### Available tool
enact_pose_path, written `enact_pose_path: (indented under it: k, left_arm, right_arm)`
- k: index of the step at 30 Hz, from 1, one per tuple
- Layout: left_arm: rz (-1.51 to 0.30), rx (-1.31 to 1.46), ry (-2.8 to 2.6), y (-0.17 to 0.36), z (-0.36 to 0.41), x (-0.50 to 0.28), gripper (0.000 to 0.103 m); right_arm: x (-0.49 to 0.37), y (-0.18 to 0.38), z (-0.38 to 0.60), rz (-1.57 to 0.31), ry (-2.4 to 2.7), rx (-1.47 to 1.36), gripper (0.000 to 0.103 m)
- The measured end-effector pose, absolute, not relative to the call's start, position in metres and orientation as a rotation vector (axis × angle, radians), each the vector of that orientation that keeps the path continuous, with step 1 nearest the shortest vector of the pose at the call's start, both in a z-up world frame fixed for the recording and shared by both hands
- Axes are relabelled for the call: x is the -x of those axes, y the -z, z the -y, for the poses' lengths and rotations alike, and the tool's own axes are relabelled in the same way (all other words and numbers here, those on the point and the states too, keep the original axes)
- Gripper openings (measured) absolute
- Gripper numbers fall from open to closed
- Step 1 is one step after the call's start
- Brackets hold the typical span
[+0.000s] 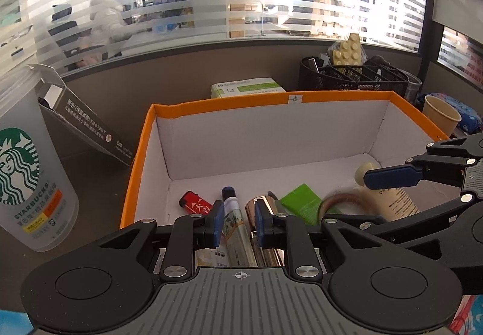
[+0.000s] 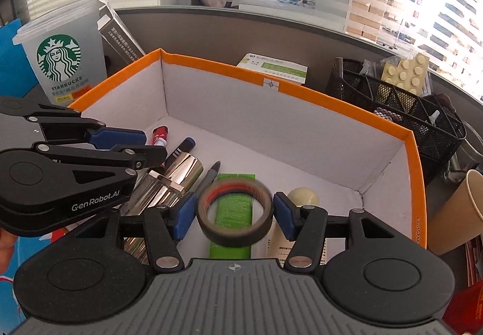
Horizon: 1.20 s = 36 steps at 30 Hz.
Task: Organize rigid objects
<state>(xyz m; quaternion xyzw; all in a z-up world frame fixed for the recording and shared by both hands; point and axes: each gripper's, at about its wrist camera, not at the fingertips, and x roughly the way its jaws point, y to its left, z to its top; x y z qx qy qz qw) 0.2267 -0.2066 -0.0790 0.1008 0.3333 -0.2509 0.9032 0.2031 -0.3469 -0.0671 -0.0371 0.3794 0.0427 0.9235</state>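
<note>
An orange-rimmed white box (image 1: 229, 104) (image 2: 332, 102) holds a red lighter (image 1: 194, 203), a blue-capped marker (image 1: 228, 193) (image 2: 182, 147), a gold cylinder (image 1: 262, 205) (image 2: 178, 175), a green packet (image 1: 302, 202) and a cream bottle (image 1: 395, 202) (image 2: 303, 197). My left gripper (image 1: 240, 221) (image 2: 154, 144) hovers over the marker, its jaws nearly together and gripping nothing. My right gripper (image 2: 234, 214) (image 1: 347, 199) is over the box's right part. A black tape roll (image 2: 235, 232) (image 1: 324, 205) sits between its pads, blurred and apparently loose above the green packet.
A Starbucks cup (image 1: 27, 178) (image 2: 60, 63) and a leaning dark carton (image 1: 87, 126) stand left of the box. Behind it lie a green-white pack (image 1: 247, 87) and a black mesh organizer (image 1: 353, 75) (image 2: 392, 111). A paper cup (image 1: 440, 114) (image 2: 455, 211) stands at the right.
</note>
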Motion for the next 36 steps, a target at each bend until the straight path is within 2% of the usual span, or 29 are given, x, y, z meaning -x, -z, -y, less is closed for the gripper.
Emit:
enact_pose_path:
  k: [5,7,9,11,13,16,19,24,36]
  left_arm:
    - [-0.679,-0.187,0.527,0.069,0.199,-0.220,0.024]
    - [-0.664,-0.172,0.533,0.061,0.193,-0.214,0.025]
    - [-0.637,-0.160,0.525,0.052,0.185,-0.207,0.037]
    - [-0.602,-0.156,0.502,0.043,0.177,-0.199,0.065]
    - [-0.570,-0.152,0.489,0.037,0.167,-0.190,0.078]
    - [-0.553,-0.148,0.472,0.031,0.155,-0.176,0.089]
    - [-0.547,-0.131,0.438,0.027,0.142,-0.163,0.100]
    - [-0.523,-0.105,0.353,0.019,0.120,-0.137,0.103]
    - [-0.466,-0.043,0.246,0.001,0.069,-0.088,0.103]
  right_arm:
    - [-0.195,0.061,0.347,-0.757,-0.073,0.070,0.064]
    - [-0.188,0.054,0.346,-0.733,-0.068,0.071,0.071]
    - [-0.178,0.045,0.344,-0.698,-0.062,0.069,0.076]
    - [-0.167,0.035,0.342,-0.663,-0.054,0.069,0.078]
    - [-0.154,0.026,0.338,-0.623,-0.040,0.065,0.085]
    - [-0.130,0.014,0.333,-0.545,-0.018,0.036,0.091]
    - [-0.106,0.006,0.326,-0.474,0.003,0.004,0.101]
    - [-0.067,0.000,0.313,-0.372,0.046,-0.069,0.103]
    - [-0.021,-0.001,0.270,-0.342,-0.003,-0.113,0.103]
